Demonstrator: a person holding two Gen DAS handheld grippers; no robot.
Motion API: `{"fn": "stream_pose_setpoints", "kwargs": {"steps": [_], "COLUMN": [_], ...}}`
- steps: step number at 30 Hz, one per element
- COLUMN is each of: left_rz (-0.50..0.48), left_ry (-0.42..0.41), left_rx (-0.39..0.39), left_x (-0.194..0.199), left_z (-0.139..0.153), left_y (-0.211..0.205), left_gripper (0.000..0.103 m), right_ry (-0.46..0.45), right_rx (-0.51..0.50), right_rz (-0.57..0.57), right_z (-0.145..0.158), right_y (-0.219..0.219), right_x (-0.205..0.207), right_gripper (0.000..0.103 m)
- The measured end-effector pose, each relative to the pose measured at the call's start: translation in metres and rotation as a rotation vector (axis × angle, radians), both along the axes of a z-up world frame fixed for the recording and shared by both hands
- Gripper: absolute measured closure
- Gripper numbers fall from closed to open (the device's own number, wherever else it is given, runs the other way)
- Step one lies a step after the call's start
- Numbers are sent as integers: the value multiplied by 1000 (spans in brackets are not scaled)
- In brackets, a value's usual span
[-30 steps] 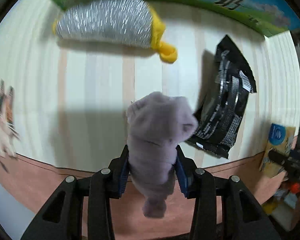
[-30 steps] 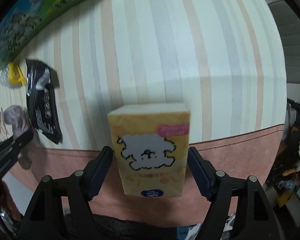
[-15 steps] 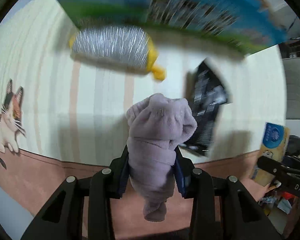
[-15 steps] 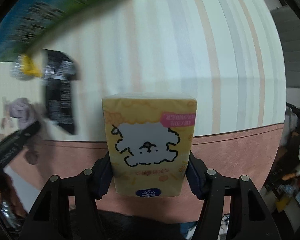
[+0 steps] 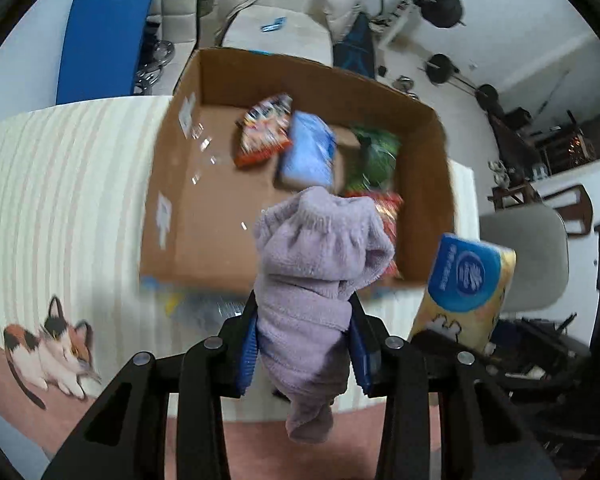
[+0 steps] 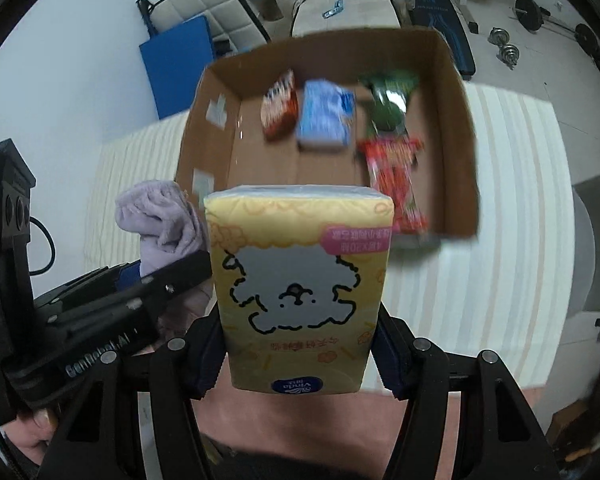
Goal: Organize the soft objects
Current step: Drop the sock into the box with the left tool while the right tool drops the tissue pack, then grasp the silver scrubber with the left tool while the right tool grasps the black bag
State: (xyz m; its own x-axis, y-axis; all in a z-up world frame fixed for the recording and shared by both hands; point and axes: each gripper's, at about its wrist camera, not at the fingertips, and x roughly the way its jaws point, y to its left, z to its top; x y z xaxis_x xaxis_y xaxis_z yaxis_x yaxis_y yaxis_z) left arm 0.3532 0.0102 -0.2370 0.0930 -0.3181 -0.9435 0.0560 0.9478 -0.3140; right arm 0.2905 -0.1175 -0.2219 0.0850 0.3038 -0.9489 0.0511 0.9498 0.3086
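Observation:
My left gripper (image 5: 305,346) is shut on a lilac fleece sock (image 5: 316,276), held in the air in front of an open cardboard box (image 5: 180,208). My right gripper (image 6: 298,354) is shut on a yellow tissue pack (image 6: 300,280) with a white dog drawing, also lifted. The tissue pack shows at the right of the left wrist view (image 5: 466,288). The sock shows at the left of the right wrist view (image 6: 160,220). The box (image 6: 456,120) lies ahead of both grippers.
Inside the box lie a blue tissue pack (image 5: 308,152), a red snack bag (image 5: 262,128), a green bag (image 5: 374,152) and a red packet (image 6: 396,184). The striped cloth (image 5: 60,184) carries a cat print (image 5: 48,344). A grey chair (image 5: 532,256) stands right.
Both grippers have risen and tilted up from the tabletop with their loads. The open box now fills the view; the silver pouch and black packet have dropped out of sight.

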Motion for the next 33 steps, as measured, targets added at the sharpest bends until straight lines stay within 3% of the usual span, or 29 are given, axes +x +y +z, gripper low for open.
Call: {"fn": "stream_pose_setpoints", "kwargs": {"steps": [4, 10, 13, 19, 20, 22, 24, 26, 29, 31, 33], "left_rz": [44, 35, 10, -64, -69, -86, -100, -100, -101, -103, -95], "left_ry": [122, 290, 362, 464, 468, 458, 421, 399, 350, 310, 275], "left_rx": [-40, -51, -46, -10, -5, 17, 47, 48, 74, 99, 109], "left_x": [48, 91, 99, 97, 96, 94, 94, 92, 89, 89, 83], "left_z": [-34, -88, -116, -142, -143, -141, -133, -126, -110, -98, -86], "left_y": [6, -6, -15, -32, -33, -35, -36, -36, -33, -32, -31], "left_gripper": [68, 68, 68, 64, 64, 61, 54, 32, 17, 9, 7], "right_ry": [49, 143, 191, 269, 270, 271, 272, 266, 262, 251, 236], "right_rx": [-6, -36, -50, -64, -70, -92, -93, -117, -121, -129, -134], "right_rz": [4, 3, 7, 23, 24, 21, 21, 31, 24, 24, 23], "right_z": [-19, -78, -104, -138, -140, -141, -139, -136, -128, -122, -115], "right_y": [-12, -19, -21, -21, -23, -26, -30, -32, -39, -42, -45], "right_x": [39, 83, 91, 100, 101, 104, 105, 106, 108, 108, 107], "right_gripper": [38, 38, 38, 37, 35, 18, 17, 17, 15, 3, 0]}}
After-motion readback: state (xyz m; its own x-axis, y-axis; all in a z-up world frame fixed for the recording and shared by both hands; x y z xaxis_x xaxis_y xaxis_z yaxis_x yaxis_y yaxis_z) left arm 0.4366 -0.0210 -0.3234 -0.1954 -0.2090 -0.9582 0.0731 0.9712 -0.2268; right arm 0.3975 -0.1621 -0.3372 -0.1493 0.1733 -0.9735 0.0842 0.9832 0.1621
